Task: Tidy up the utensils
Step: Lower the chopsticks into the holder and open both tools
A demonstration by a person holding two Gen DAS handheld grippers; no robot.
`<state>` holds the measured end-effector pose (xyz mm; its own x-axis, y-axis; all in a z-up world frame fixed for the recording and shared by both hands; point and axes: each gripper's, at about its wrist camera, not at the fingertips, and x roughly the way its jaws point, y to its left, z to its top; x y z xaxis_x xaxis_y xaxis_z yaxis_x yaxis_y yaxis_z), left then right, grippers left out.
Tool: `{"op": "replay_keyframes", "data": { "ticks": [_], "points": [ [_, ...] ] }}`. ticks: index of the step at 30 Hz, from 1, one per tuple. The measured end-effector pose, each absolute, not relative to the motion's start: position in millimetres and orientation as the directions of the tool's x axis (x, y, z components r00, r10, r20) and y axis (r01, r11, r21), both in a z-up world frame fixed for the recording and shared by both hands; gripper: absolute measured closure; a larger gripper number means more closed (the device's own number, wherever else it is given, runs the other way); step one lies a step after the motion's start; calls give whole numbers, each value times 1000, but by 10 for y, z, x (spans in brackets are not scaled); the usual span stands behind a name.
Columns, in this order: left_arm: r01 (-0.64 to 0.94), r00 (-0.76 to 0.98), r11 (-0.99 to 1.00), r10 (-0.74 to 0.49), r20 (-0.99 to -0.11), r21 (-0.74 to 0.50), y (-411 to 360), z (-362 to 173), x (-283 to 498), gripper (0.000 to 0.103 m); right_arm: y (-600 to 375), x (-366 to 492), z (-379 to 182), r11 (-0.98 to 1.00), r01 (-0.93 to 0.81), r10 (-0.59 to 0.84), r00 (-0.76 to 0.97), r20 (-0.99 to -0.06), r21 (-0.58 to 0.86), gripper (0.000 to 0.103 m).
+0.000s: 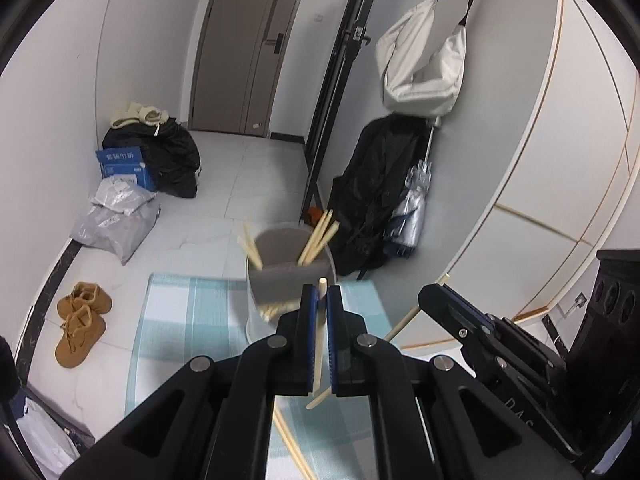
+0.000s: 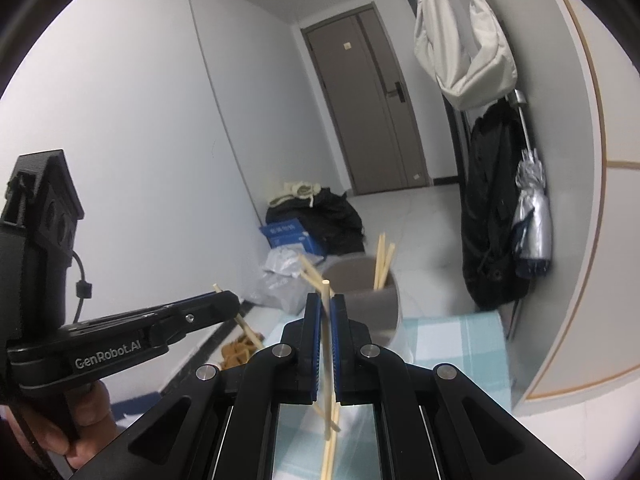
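Note:
A grey divided holder [image 1: 290,270] stands on the blue checked cloth [image 1: 172,320] with several wooden chopsticks leaning in both halves; it also shows in the right wrist view [image 2: 360,300]. My left gripper [image 1: 319,304] is shut on a chopstick [image 1: 320,336], held upright just in front of the holder. My right gripper [image 2: 327,312] is shut on another chopstick [image 2: 328,360], also near the holder. In the left wrist view the right gripper [image 1: 436,300] sits to the right; in the right wrist view the left gripper [image 2: 224,304] sits to the left. Loose chopsticks [image 1: 292,444] lie on the cloth.
The table edge drops to a tiled floor with brown shoes [image 1: 80,320], grey parcels [image 1: 116,216], a blue box [image 1: 124,164] and black clothing [image 1: 172,160]. A black coat [image 1: 372,196], folded umbrella [image 2: 532,220] and white bag [image 1: 424,60] hang on the right wall.

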<state>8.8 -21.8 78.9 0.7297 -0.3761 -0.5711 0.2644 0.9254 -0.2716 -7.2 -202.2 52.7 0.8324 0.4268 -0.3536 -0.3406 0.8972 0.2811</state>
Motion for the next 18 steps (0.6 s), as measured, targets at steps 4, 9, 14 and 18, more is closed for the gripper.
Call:
{"op": "replay_keyframes", "data": {
  "ticks": [4, 9, 14, 18],
  "points": [
    [269, 737, 920, -386, -555, -283, -236, 1001, 217, 102, -2037, 62, 756, 896, -355, 430, 843, -322, 266, 99],
    [279, 756, 925, -377, -534, -259, -291, 1203, 369, 102, -2042, 278, 1040, 894, -376, 437, 850, -295, 242, 99],
    [268, 766, 927, -369, -527, -261, -267, 1335, 604, 102, -2037, 535, 1283, 890, -396, 448, 850, -277, 225, 99],
    [245, 774, 935, -348, -530, -257, -236, 1356, 812, 102, -2011, 766, 1414, 889, -408, 453, 854, -258, 210, 99]
  ]
}}
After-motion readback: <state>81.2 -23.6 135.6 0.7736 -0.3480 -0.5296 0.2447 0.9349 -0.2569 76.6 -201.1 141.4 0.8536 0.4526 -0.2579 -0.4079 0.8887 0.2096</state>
